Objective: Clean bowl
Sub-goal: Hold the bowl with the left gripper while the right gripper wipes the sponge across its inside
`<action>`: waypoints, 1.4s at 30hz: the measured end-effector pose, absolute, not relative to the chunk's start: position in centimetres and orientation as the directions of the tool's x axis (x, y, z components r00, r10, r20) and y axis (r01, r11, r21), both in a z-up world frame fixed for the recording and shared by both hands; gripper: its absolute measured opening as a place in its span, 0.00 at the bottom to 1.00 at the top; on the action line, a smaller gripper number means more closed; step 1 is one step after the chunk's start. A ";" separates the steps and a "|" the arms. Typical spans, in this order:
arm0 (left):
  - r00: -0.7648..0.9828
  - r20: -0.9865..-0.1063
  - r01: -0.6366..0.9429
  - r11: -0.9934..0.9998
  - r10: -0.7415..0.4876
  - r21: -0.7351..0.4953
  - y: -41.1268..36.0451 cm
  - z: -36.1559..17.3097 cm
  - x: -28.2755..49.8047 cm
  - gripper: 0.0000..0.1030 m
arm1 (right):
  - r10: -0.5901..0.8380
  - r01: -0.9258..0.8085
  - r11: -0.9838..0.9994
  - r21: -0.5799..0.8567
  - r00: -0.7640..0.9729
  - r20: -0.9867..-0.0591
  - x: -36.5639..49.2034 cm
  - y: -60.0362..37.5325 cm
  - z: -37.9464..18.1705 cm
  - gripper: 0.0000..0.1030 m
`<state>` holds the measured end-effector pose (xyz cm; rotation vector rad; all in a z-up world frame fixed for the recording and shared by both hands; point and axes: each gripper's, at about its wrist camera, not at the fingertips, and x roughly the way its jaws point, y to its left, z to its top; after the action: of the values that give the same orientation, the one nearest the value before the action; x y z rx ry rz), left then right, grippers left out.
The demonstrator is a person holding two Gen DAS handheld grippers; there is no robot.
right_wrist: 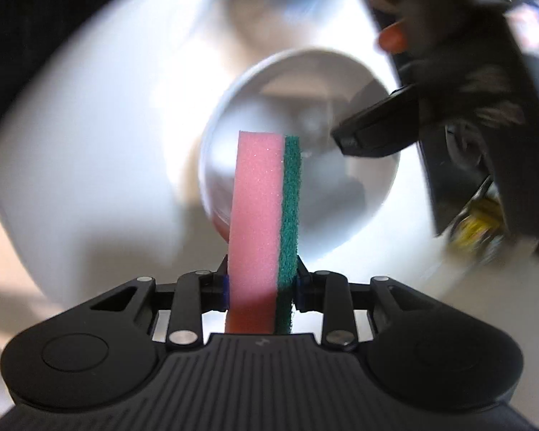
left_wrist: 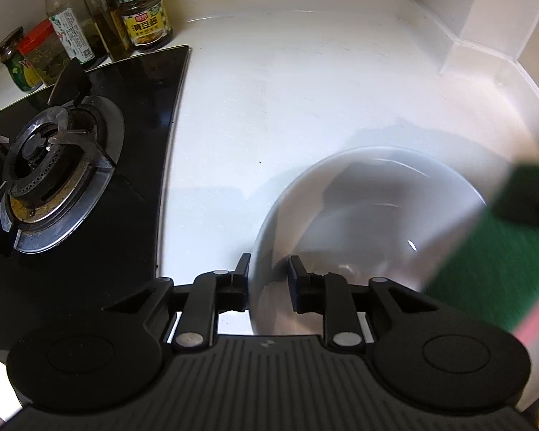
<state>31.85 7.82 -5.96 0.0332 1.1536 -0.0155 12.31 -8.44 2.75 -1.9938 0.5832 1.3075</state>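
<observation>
Left claw straddles bowl rim; right claw grips sponge.

A black glass stove with a gas burner sits at the left of the white desk. Behind it stand two bottles and three jars against the wall.
</observation>
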 end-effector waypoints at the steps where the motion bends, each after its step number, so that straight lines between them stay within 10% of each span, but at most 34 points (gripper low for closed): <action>1: 0.405 -0.915 0.027 0.999 0.004 0.017 7.8 -5.9 31.8 0.29 | 0.015 -0.749 -0.605 -0.272 0.330 -0.944 12.4 -8.4 3.7 0.26; 5: 0.411 -0.911 0.029 1.000 -0.004 0.009 7.9 -5.9 31.7 0.27 | 0.154 -0.924 -0.333 -0.189 0.144 -0.977 13.6 -8.6 6.6 0.26; 12: 0.419 -0.906 0.038 0.998 -0.064 -0.054 9.3 -5.2 30.0 0.12 | 0.152 -0.897 -0.246 -0.367 0.338 -0.929 14.7 -11.3 6.5 0.26; 18: 0.383 -0.920 0.076 0.995 -0.086 -0.061 9.0 -4.6 28.7 0.12 | 0.188 -0.501 -0.620 -0.604 0.653 -0.733 14.4 -10.6 0.3 0.26; 29: 0.381 -0.911 0.179 0.979 -0.159 -0.096 7.5 -4.7 27.5 0.14 | 0.339 0.089 -0.904 -0.419 0.746 -0.574 16.2 -6.6 -8.9 0.25; 42: 0.466 -0.884 0.096 0.995 -0.030 0.017 5.5 -4.5 28.5 0.23 | -0.042 -0.547 -0.754 -0.364 0.593 -0.804 12.8 -5.7 -3.1 0.26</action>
<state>28.49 5.49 -4.46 0.0669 1.0833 -0.0773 12.80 -5.71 -3.09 -2.2227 0.4651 1.1013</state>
